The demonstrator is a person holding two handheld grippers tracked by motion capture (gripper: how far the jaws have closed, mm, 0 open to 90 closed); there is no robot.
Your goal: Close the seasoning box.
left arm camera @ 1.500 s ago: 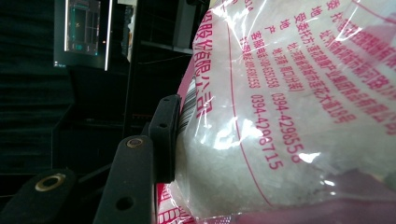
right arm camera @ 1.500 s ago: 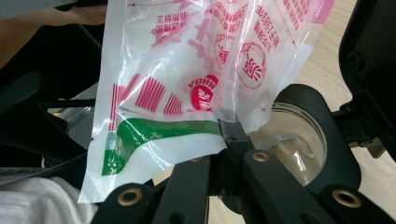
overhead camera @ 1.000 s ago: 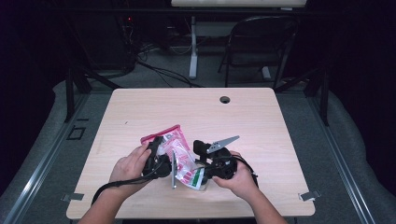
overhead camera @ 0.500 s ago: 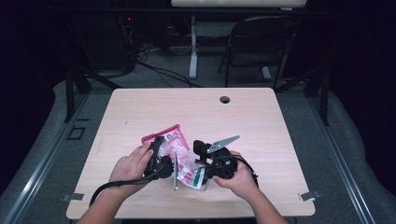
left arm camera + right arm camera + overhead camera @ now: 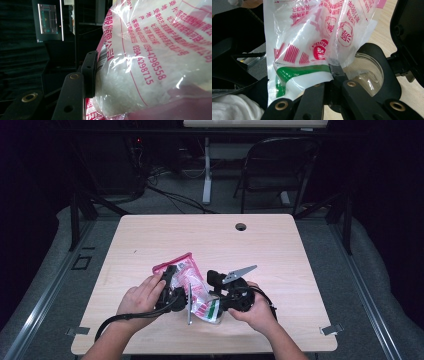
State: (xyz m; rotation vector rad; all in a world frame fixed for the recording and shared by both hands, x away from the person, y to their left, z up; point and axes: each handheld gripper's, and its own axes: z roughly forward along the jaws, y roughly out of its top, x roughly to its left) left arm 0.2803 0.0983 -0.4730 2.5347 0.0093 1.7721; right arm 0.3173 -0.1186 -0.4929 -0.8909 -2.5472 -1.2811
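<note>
High view, plastic bag [image 5: 196,292] held between both grippers, left gripper [image 5: 172,287] half-closed against its bulging side, right gripper [image 5: 216,304] pinched shut on its lower edge, near the surface [image 5: 280,250] front edge, bare wood beyond.

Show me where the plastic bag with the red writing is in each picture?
High view: the plastic bag sits low in the middle, between the two hands.
Left gripper view: it covers the right side, beside a black jaw.
Right gripper view: it hangs top centre, its bottom edge pinched by the jaws.
Shared landmark: the bag's red print.
</note>
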